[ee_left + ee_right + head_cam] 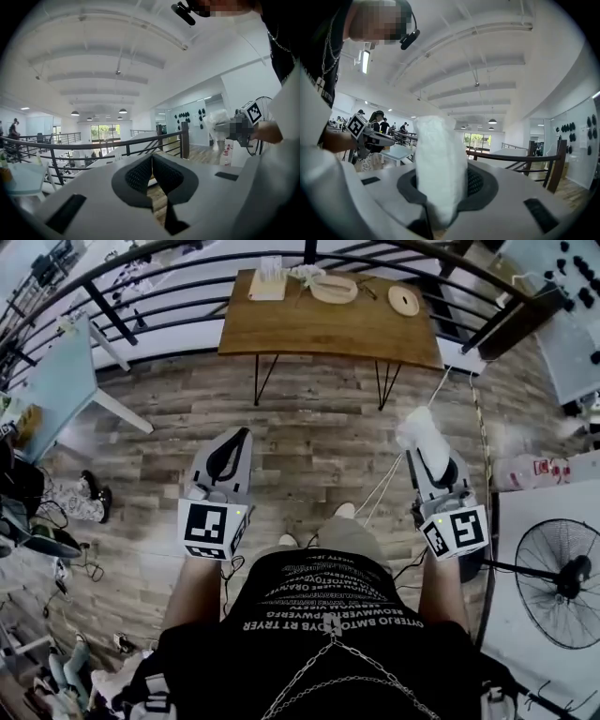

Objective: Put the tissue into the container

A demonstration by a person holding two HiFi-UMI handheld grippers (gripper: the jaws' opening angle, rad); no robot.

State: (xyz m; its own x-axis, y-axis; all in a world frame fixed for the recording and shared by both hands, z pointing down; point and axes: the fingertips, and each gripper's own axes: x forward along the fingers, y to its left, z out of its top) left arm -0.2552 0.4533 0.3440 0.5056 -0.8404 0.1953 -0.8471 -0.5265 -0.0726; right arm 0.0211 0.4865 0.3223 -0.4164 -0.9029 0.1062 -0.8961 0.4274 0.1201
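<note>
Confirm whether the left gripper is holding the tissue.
No: the left gripper is shut and empty; the tissue sits in the right gripper.

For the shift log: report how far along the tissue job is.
Done: the tissue is picked up, clamped in the right gripper. In hand: it is held over the floor, short of the wooden table; the left gripper is shut and empty. Left: getting it into the container, which I cannot pick out among the table's items.
</note>
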